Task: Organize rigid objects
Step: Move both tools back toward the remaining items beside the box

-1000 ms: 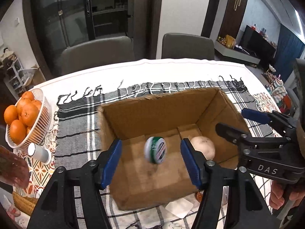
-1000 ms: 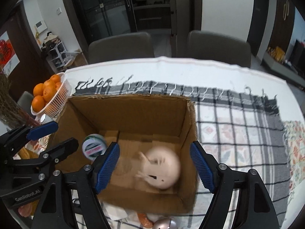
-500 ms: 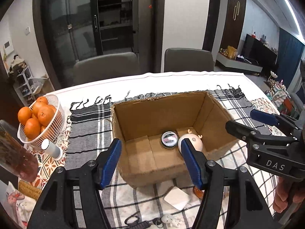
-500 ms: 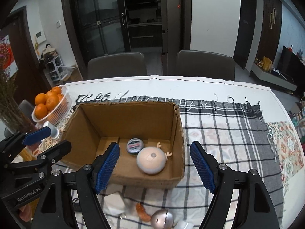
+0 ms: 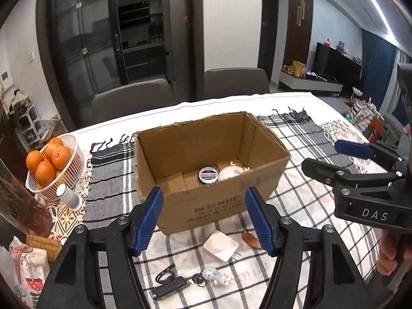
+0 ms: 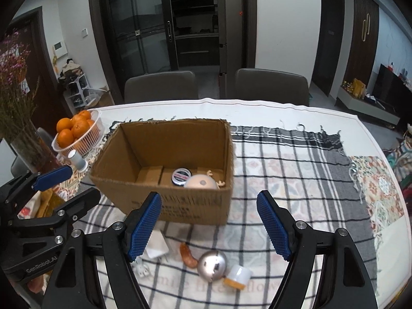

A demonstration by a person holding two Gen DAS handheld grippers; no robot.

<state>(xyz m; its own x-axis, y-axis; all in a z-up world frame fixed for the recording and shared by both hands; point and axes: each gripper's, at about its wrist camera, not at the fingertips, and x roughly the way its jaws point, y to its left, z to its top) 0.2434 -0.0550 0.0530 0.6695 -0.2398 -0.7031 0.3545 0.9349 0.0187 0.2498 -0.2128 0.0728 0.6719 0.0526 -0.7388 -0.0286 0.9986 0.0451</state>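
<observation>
An open cardboard box (image 5: pixel 221 206) (image 6: pixel 177 208) stands on the plaid cloth. Inside lie a round tin (image 5: pixel 208 175) (image 6: pixel 181 175) and a pale round toy with antlers (image 5: pixel 230 172) (image 6: pixel 201 183). My left gripper (image 5: pixel 206 219) is open and empty, in front of the box's near wall. My right gripper (image 6: pixel 208 224) is open and empty, also before the box; it shows at the right of the left wrist view (image 5: pixel 332 159). Loose items lie before the box: a white square piece (image 5: pixel 221 245) (image 6: pixel 157 244), an orange-brown piece (image 5: pixel 251 238) (image 6: pixel 189 256), a silver ball (image 6: pixel 212 266), a small white cup (image 6: pixel 240 274), a black clip tool (image 5: pixel 167 287), a small white figure (image 5: pixel 215 275).
A white basket of oranges (image 5: pixel 51 164) (image 6: pixel 77 134) and a small white bottle (image 5: pixel 69 197) (image 6: pixel 77 161) stand left of the box. A vase with dried flowers (image 6: pixel 23 128) is at far left. Two grey chairs (image 6: pixel 270 85) stand behind the table.
Both grippers have pulled back and up from over the box. The tin and the toy, in motion a second ago, now rest on the box floor.
</observation>
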